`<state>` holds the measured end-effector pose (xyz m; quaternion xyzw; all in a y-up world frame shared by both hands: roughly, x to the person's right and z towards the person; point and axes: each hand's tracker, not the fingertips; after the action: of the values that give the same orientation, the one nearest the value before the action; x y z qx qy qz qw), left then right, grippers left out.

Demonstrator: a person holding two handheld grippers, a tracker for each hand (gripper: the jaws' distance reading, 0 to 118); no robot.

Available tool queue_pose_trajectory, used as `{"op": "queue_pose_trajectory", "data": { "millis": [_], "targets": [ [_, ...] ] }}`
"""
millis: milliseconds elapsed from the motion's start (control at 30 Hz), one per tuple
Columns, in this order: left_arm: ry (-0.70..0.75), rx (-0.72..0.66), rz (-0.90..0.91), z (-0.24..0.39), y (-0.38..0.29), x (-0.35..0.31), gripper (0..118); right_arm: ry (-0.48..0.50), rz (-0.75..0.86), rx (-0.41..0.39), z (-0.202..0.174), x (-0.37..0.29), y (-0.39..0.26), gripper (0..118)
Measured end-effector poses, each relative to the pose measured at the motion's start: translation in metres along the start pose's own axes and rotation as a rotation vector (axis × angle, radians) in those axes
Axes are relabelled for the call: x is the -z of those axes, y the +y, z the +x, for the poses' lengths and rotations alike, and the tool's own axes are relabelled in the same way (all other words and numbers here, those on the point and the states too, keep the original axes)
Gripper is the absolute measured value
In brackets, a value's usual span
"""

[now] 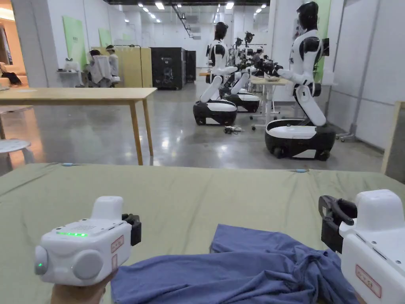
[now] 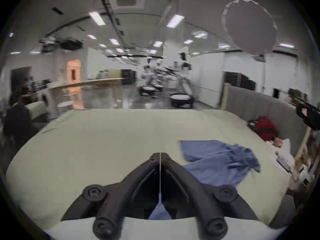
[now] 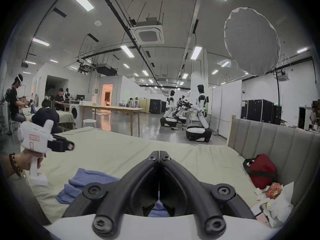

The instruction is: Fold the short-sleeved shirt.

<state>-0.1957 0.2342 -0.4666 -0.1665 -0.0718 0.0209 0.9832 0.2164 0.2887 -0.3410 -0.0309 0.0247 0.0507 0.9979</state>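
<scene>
The blue short-sleeved shirt (image 1: 237, 269) lies rumpled on the bed (image 1: 190, 198), between the two tools and just below them. Left hand-held gripper (image 2: 160, 154) has its jaws together, nothing in the tips; right hand-held gripper (image 3: 159, 152) likewise, tips meeting empty. Thin, limp cloth, I'd say — light, sure to sag and bunch, so pinch a hem corner or shoulder seam. Collar and sleeves are lost in the folds — near edge cut off.
</scene>
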Motion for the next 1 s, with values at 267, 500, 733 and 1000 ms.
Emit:
{"op": "queue_pose_trajectory", "data": {
  "millis": [267,500,733,1000],
  "targets": [
    [0.049,-0.029,-0.134,-0.058,-0.011,0.004,0,0.041,-0.039,0.001,-0.017,0.005,-0.011,0],
    [0.047,-0.095,-0.454,-0.058,-0.033,0.113,116,0.045,-0.067,0.002,-0.019,0.012,-0.021,0],
    [0.170,-0.048,-0.586,-0.051,-0.058,0.186,117,0.061,-0.135,-0.041,-0.016,0.028,-0.042,0],
    [0.194,0.005,-0.594,-0.042,-0.088,0.204,105,0.066,-0.188,-0.030,-0.013,0.043,-0.060,0]
  ]
}}
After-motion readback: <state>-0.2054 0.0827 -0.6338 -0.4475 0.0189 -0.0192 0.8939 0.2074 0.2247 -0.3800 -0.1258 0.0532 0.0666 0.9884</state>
